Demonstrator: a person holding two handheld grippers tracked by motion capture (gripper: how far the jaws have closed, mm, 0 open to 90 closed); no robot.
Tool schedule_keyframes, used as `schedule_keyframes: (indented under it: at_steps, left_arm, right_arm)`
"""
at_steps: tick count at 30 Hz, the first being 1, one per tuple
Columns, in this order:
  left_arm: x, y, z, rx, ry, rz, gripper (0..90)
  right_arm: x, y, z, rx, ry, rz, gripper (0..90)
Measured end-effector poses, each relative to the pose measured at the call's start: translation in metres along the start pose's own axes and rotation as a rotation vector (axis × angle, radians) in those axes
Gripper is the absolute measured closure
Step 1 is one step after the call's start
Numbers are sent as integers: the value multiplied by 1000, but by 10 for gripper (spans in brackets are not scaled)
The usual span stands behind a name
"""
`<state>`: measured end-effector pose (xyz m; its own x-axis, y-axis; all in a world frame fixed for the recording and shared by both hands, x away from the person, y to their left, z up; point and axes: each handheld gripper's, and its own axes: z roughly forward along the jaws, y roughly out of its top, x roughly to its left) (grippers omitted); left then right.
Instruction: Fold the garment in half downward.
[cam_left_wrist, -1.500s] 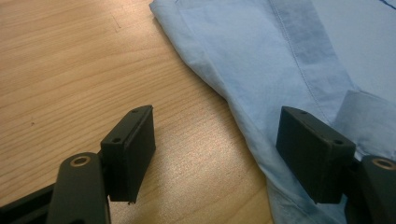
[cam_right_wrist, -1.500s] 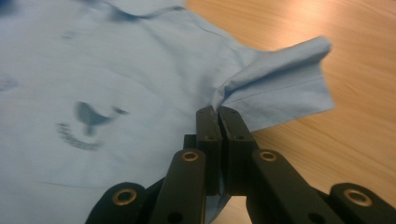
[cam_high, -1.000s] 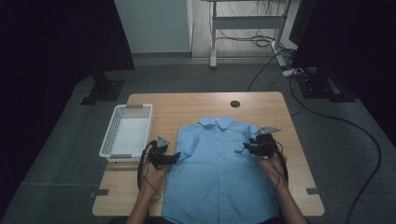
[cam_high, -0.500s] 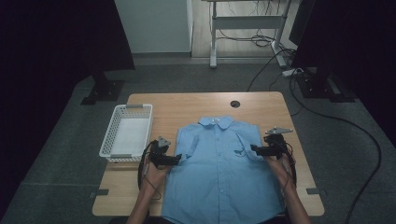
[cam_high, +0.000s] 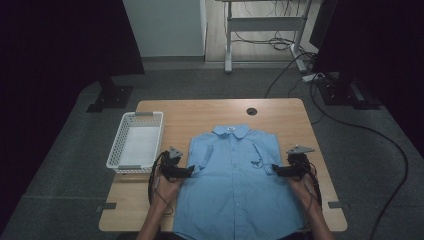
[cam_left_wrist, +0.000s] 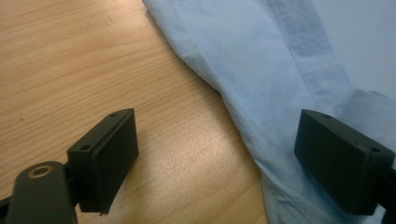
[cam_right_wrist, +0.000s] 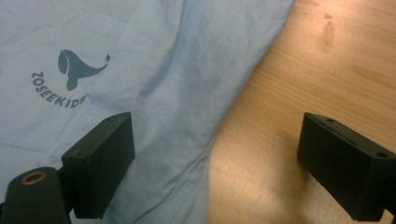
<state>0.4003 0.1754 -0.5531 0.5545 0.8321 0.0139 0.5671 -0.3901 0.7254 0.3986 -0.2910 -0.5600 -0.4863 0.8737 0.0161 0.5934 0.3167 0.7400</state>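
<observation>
A light blue shirt (cam_high: 235, 185) lies flat, front up, in the lower middle of the high view, collar toward the top of the frame, on the wooden surface (cam_high: 200, 112). At the left of the surface, just beside the shirt's sleeve, stands a white basket (cam_high: 116, 161); whether anything lies in it I cannot tell. A round hole (cam_high: 251, 111) sits in the surface above the collar. Nothing lies between the tools and the cloth. The left tool (cam_high: 189, 171) rests at the shirt's left edge, the right tool (cam_high: 274, 170) at its right edge. In the left gripper view the left tool (cam_left_wrist: 219, 158) stands released, its jaws just having opened, 1 pad over bare wood and 1 over the shirt (cam_left_wrist: 289, 70) edge, not pressing it. In the right gripper view the right tool (cam_right_wrist: 215, 163) is likewise released, jaws just opened wide, straddling the sleeve edge near a whale print (cam_right_wrist: 77, 67).
</observation>
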Motion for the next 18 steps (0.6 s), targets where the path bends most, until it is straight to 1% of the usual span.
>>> schedule_keyframes:
  at_steps: [4,12,13,16,18]
  left_arm:
    - [-2,-4,-4,-1,-8,8,143]
    - [-10,-14,-14,-1,-21,19,143]
    - [-12,-16,-17,-1,-21,20,143]
    - [-16,-21,-22,-1,-23,19,143]
    - [-19,-24,-26,-1,-23,19,143]
  right_arm:
    - [6,-6,-6,2,-8,8,106]
    - [22,-22,-23,3,13,-9,111]
    - [22,-22,-23,3,13,-9,111]
    - [28,-28,-30,3,17,-15,111]
    - [32,-32,-34,2,14,-10,114]
